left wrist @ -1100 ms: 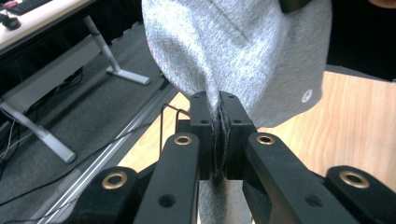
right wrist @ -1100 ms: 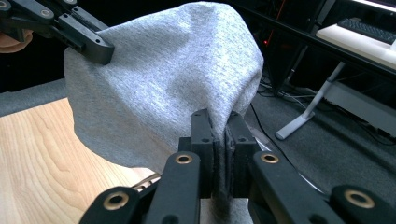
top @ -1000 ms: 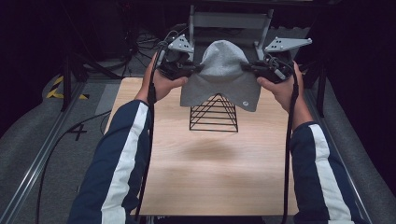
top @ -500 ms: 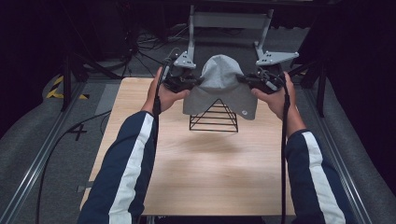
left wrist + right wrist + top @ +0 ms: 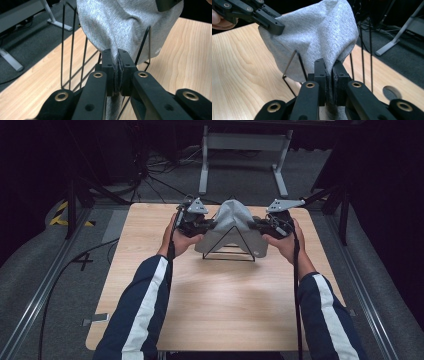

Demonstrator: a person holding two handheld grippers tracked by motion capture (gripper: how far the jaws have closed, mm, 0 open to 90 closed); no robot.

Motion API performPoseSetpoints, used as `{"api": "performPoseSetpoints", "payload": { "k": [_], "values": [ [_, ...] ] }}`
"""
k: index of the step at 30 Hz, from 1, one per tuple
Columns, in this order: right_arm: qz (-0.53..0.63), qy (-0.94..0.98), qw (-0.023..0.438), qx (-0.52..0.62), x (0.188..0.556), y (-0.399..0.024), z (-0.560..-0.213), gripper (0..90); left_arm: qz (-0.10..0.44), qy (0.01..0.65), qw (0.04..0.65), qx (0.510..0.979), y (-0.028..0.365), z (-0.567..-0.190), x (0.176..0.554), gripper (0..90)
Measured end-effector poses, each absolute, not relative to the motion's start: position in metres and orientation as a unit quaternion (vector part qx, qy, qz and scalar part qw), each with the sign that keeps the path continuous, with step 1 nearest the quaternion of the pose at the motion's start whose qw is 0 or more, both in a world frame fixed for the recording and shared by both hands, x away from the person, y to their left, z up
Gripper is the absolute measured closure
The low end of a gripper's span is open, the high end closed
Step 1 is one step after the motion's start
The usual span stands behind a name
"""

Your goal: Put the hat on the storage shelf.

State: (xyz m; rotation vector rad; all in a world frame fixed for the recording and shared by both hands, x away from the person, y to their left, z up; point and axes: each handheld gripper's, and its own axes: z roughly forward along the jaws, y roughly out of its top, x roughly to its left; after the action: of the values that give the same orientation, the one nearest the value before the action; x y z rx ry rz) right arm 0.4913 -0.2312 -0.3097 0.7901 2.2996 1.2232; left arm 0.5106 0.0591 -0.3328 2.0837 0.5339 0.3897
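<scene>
No lettering, number or brand name can be read anywhere at the table. The grey cloth [image 5: 231, 222] draped over the black wire rack [image 5: 229, 251] carries a small pale round mark [image 5: 256, 252] near its lower right hem, seen also at the cloth's edge in the left gripper view, too small and blurred to read. On the dark floor left of the wooden table [image 5: 215, 305] lies a white painted mark [image 5: 82, 261], shaped like a cross or a figure four; which it is cannot be told. Farther off on that side, yellow and black hazard stripes [image 5: 64, 213] mark the floor.
</scene>
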Motion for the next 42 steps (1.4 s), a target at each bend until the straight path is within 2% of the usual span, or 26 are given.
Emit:
{"api": "performPoseSetpoints", "payload": {
  "k": [11,20,32,37,42],
  "values": [
    [0.422,0.834,0.198,0.296,0.493,-0.231,-0.341,84.7,0.156,0.216,0.444,0.856,0.054,-0.360,0.510,85.4],
    [0.389,0.843,0.202,0.312,0.500,-0.232,-0.364,84.6,0.165,0.216,0.404,0.873,0.046,-0.377,0.514,85.4],
    [0.388,0.836,0.193,0.337,0.507,-0.236,-0.383,84.4,0.162,0.226,0.406,0.871,0.046,-0.400,0.520,86.1],
    [0.391,0.833,0.193,0.340,0.506,-0.237,-0.386,84.5,0.152,0.235,0.416,0.865,0.049,-0.402,0.522,86.2],
    [0.387,0.835,0.195,0.339,0.505,-0.236,-0.384,82.3,0.170,0.225,0.405,0.870,0.047,-0.395,0.519,85.7]
  ]
}}
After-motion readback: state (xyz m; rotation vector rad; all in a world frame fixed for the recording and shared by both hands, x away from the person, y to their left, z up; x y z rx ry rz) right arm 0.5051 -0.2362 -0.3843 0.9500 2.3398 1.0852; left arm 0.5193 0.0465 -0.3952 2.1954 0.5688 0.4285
